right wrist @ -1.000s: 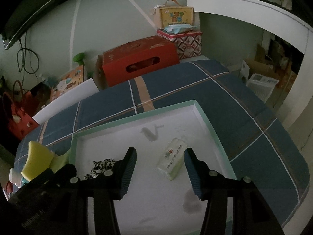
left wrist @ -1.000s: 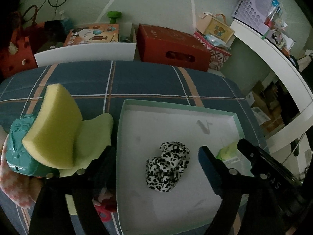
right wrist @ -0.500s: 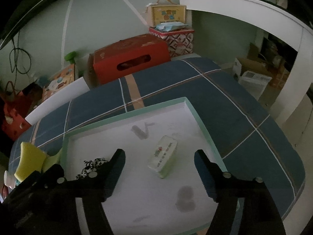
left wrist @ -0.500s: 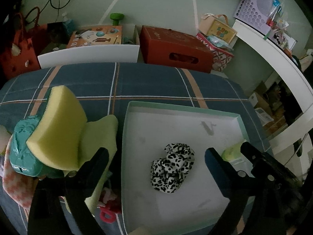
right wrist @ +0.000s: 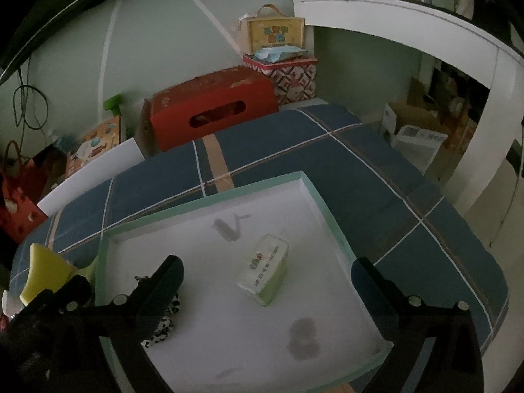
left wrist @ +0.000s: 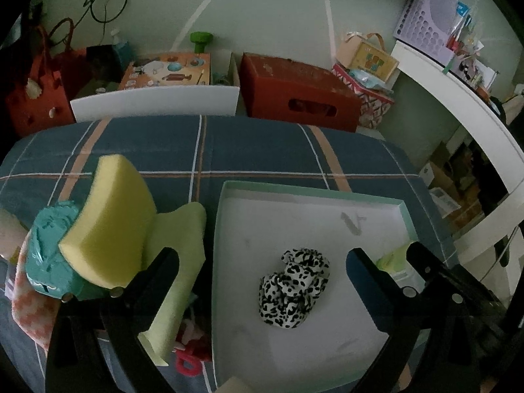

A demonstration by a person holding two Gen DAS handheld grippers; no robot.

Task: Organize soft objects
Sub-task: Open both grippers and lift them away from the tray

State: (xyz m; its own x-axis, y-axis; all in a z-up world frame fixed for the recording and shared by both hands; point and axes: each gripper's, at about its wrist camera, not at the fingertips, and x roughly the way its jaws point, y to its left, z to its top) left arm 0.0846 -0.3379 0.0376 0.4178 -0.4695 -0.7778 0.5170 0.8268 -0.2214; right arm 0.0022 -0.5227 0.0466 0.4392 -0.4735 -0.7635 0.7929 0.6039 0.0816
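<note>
A white tray with a mint-green rim (left wrist: 294,190) (right wrist: 209,198) lies on a plaid blue cloth. In it lie a black-and-white spotted scrunchie (left wrist: 293,286) (right wrist: 163,324) and a green tissue pack (right wrist: 263,268) (left wrist: 393,258). My left gripper (left wrist: 262,262) is open and empty above the scrunchie. My right gripper (right wrist: 267,270) is open and empty above the tissue pack. Left of the tray lie a yellow sponge (left wrist: 111,226), a pale green sponge (left wrist: 177,262), a teal soft pouch (left wrist: 49,255) and a pink checked cloth (left wrist: 29,311).
A red box (left wrist: 298,91) (right wrist: 209,108), a white board (left wrist: 157,101), a red bag (left wrist: 36,98) and a patterned box (right wrist: 281,75) stand behind the table. A white shelf (right wrist: 425,23) curves along the right. A red item (left wrist: 190,357) lies by the tray's left rim.
Both grippers have opened wider and drawn back a little. The tissue pack lies free in the tray between the right fingers. The scrunchie has not moved.
</note>
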